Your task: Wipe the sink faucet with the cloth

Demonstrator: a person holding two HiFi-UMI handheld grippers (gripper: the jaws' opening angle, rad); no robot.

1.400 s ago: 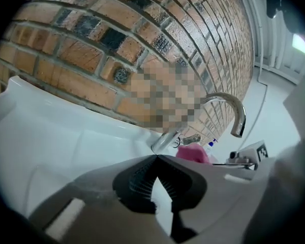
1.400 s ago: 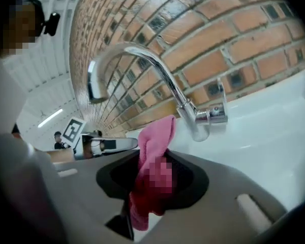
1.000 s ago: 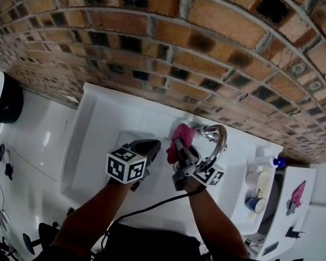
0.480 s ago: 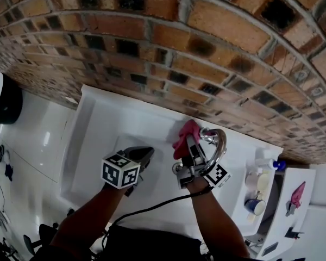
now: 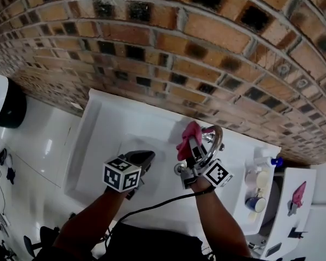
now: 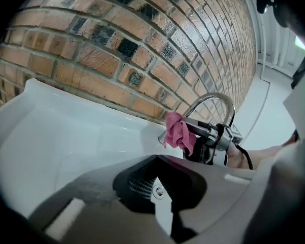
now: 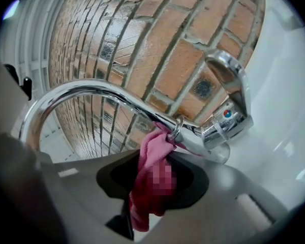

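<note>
Brick wall [image 5: 179, 48], white sink [image 5: 111, 124] below, pink cloth [image 5: 188, 136] touching chrome faucet [image 5: 215, 137]

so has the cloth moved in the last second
Yes, slightly: in the head view the cloth has shifted right, closer against the faucet.

brown brick wall [image 5: 168, 48] above white tiled floor [image 5: 38, 140].

Left hand-held gripper [image 5: 145, 156] closed; right hand-held gripper [image 5: 191, 145] clamped.
</note>
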